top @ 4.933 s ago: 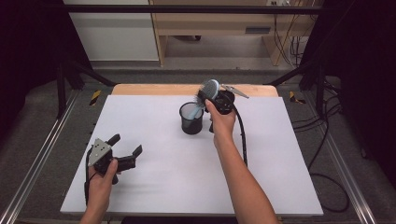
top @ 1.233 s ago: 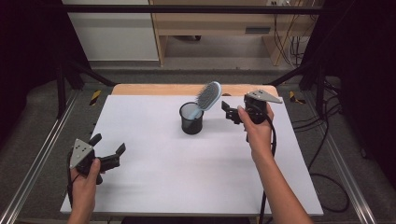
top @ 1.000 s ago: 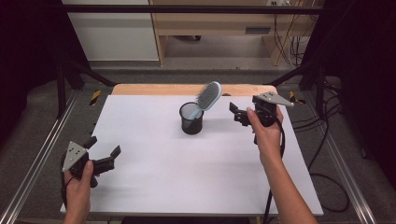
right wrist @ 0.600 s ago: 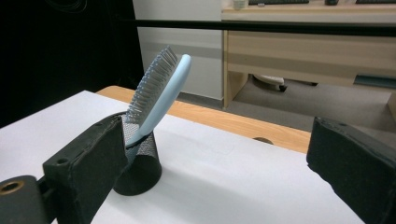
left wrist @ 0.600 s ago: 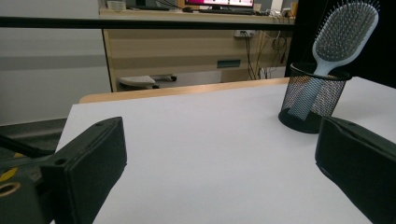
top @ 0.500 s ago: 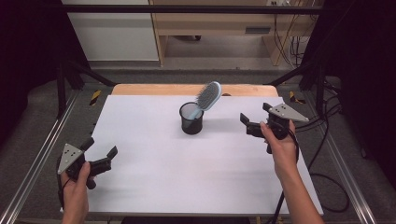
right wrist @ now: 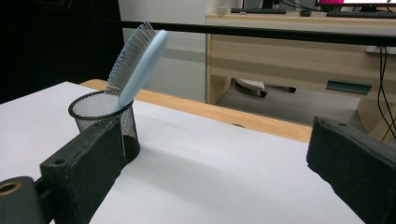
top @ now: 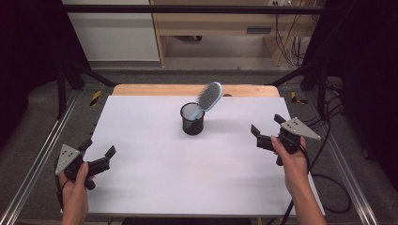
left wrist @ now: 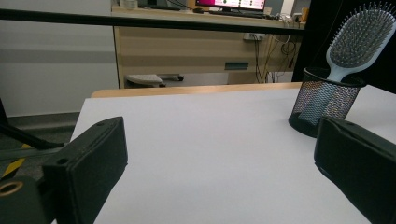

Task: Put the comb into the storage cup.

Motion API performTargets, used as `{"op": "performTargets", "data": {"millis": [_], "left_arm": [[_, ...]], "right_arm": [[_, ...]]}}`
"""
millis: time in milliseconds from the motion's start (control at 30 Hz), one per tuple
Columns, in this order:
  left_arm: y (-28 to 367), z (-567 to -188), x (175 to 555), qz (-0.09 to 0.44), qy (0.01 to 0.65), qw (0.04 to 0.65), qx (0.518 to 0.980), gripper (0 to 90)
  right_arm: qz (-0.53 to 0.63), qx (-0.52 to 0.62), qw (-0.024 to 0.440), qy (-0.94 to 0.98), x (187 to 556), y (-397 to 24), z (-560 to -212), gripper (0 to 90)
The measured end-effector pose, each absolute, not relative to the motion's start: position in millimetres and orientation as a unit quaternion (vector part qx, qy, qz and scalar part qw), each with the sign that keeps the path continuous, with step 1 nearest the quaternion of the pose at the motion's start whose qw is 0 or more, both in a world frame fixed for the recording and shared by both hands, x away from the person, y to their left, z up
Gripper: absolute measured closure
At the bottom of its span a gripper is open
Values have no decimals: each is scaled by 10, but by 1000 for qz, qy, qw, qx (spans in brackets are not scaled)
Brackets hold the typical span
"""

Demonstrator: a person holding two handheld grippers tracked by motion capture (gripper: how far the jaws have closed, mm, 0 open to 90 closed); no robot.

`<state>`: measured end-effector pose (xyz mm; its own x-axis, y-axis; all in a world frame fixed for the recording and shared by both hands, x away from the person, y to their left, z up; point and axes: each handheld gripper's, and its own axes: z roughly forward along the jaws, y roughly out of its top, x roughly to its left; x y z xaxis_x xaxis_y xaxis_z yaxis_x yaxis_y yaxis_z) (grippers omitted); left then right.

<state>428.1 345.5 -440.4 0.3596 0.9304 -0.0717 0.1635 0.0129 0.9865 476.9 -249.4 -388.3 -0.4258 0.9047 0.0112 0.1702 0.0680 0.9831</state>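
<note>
A white tabletop (top: 155, 187) spreads in front of me, bare except for a black mesh cup (top: 192, 119) standing toward its far middle. A pale blue hairbrush (top: 209, 97) stands handle-down in the cup, its long axis tilted so the bristled head leans up and away to my right over the rim. My right gripper (top: 265, 131) hovers near the right edge with its jaws apart and nothing between them, and the cup lies forward and to its left. My left gripper (top: 98, 151) sits low at the near left corner, jaws likewise apart and empty, with the cup well off to its front right. The right gripper looks to me the nearer of the two to the brush. The brush handle's lower end is veiled by the mesh, and whether it touches the cup's bottom cannot be made out.
</note>
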Motion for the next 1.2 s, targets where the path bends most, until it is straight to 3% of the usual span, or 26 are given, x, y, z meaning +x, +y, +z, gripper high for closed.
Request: {"op": "performTargets", "data": {"millis": [533,1200], "left_arm": [[3421,-4393,4269,340,426,572,614,23],[3320,-4372,4257,321,401,597,616,19]], "right_arm": [[548,423,339,637,4513,-2719,-4237,45],[569,380,331,650,4391,-2498,-4479,44]]}}
